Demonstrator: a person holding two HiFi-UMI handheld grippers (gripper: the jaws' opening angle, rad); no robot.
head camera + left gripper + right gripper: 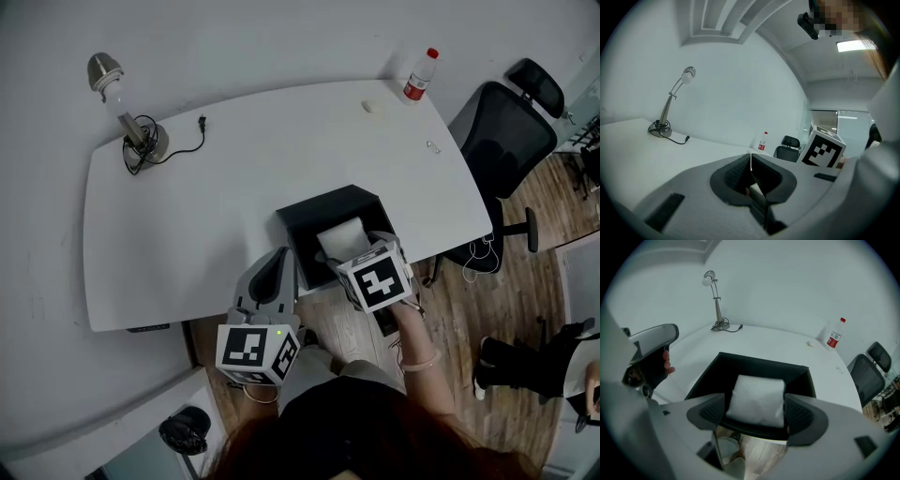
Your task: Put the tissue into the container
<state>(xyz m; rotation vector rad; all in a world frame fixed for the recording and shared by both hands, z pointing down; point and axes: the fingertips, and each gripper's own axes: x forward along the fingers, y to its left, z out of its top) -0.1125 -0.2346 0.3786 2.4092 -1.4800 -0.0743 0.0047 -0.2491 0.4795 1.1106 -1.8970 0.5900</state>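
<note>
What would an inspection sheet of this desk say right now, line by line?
Surface: white table, curved far edge.
Job's things: black container at the near edge; white tissue in its opening.
Clutter: desk lamp far left; red-capped bottle far right; two small items near it, too small to identify.
Grippers: left gripper jaws together, holding nothing; right gripper jaws against the tissue's two sides.
Cables: lamp cord coiled by the lamp base, its plug end lying on the table.
Surroundings: black office chair at right; wooden floor.
</note>
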